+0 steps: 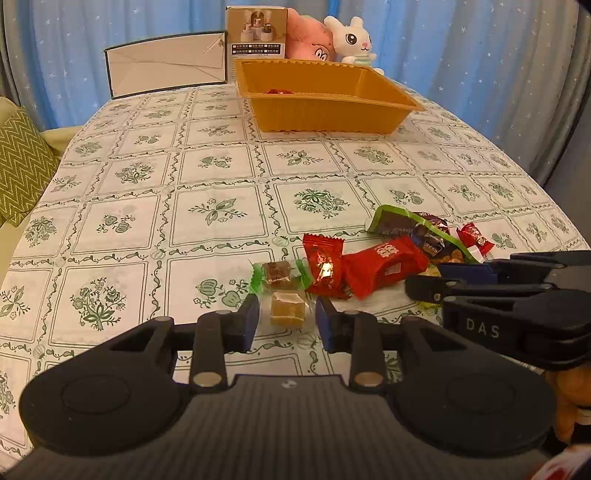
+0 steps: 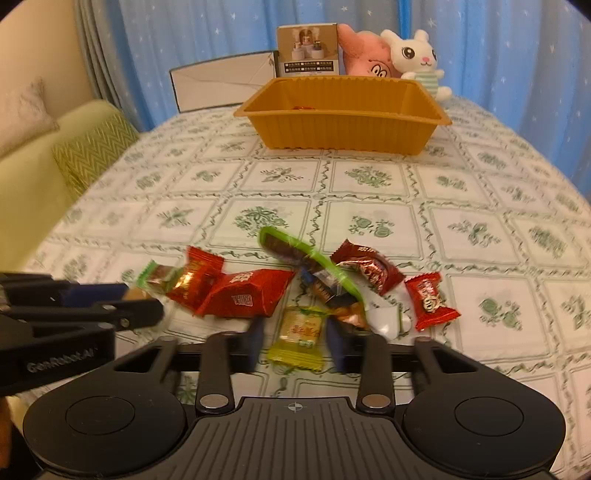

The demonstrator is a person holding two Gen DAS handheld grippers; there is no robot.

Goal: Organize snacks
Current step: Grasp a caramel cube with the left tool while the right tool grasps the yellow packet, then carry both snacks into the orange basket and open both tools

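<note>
On the worktop (image 1: 129,206), spread with a green-flowered cloth, the left claw (image 1: 284,325) has its blue pads on either side of a tan candy (image 1: 287,314) in clear wrap; the wrapper ends reach both pads, so it looks gripped, though the pads stand a little off the cube itself. Just beyond it lies a brown candy (image 1: 279,273) with green twisted ends, and to the right of that a red sweet (image 1: 325,266) and a bigger red pack (image 1: 384,264) that touch one another. Behind them sits a dark, green-edged bar (image 1: 402,221), with a small red candy (image 1: 474,238) farther right. The right claw (image 2: 295,345) straddles a yellow packet (image 2: 301,334) at the near edge of the pile; its fingers are blurred, and I cannot tell whether the pads press on the packet or only flank it. In the right wrist view a white wrapper (image 2: 388,317) lies just right of the packet, beside the small red candy. The orange tray (image 1: 325,118) stands well apart at the far end, with something red low inside. Behind it are a box (image 1: 256,33), a pink plush (image 1: 310,40), a white bunny (image 1: 352,38) and a leaning card (image 1: 166,64) before blue curtains (image 1: 461,55).
</note>
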